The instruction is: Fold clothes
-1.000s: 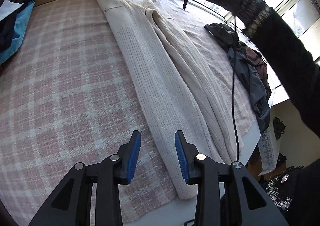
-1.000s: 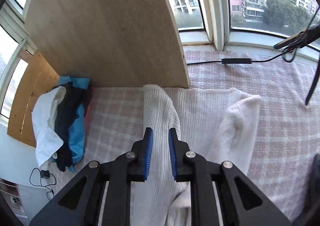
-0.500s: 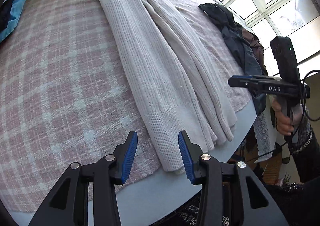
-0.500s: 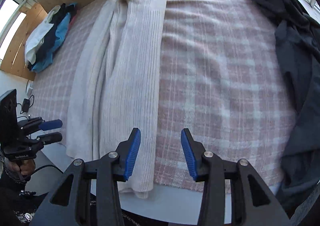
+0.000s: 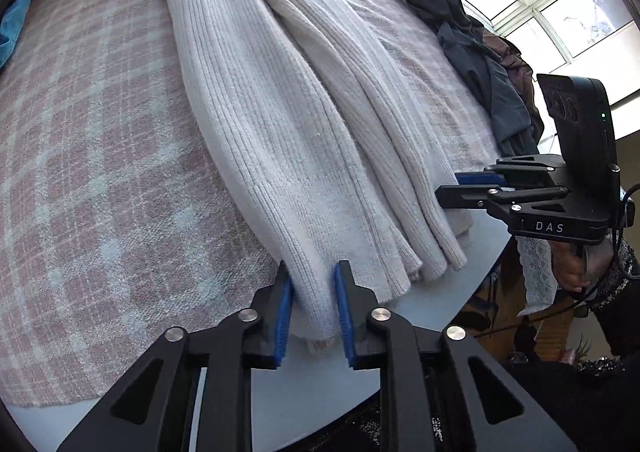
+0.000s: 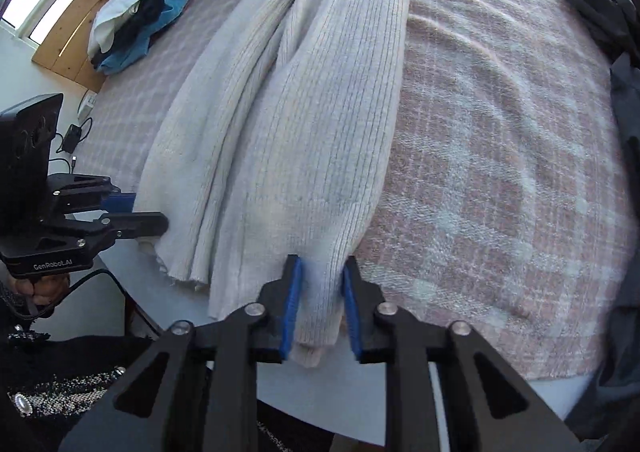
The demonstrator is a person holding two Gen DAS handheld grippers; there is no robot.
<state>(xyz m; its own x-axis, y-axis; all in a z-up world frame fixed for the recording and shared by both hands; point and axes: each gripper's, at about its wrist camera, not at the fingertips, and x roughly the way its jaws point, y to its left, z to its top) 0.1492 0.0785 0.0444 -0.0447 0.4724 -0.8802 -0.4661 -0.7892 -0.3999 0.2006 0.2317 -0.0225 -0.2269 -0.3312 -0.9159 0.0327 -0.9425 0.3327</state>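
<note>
From the left wrist view we saw our left gripper (image 5: 312, 284) at six o'clock, its jaws having just been closing, now pinching the near hem corner of a cream ribbed sweater (image 5: 256, 123). The sweater lay lengthwise on a pink plaid blanket (image 5: 88, 155), running from six o'clock up toward twelve, already narrowed into a long strip with its sleeves laid along the body. At three o'clock our right gripper (image 5: 460, 191) reached in sideways at the hem's other corner; from this angle we could not tell whether it pinched the cloth. A heap of dark clothes (image 5: 472, 51) sat at two o'clock, well apart from the sweater.

From the right wrist view our right gripper (image 6: 318, 288) showed plainly at six o'clock, its jaws also having just been closing, now pinching the hem corner on its side. This settled what the other view left open. The left gripper (image 6: 136, 217) appeared at nine o'clock, beside the hem's far corner. Only this view showed a stack of white, black and blue clothes (image 6: 144, 11) at eleven o'clock by a wooden board (image 6: 92, 43).

We judged the lengthwise folds done and both hem corners gripped. The crosswise fold, hem toward collar, seemed still to come, and the dark heap looked unfolded.
</note>
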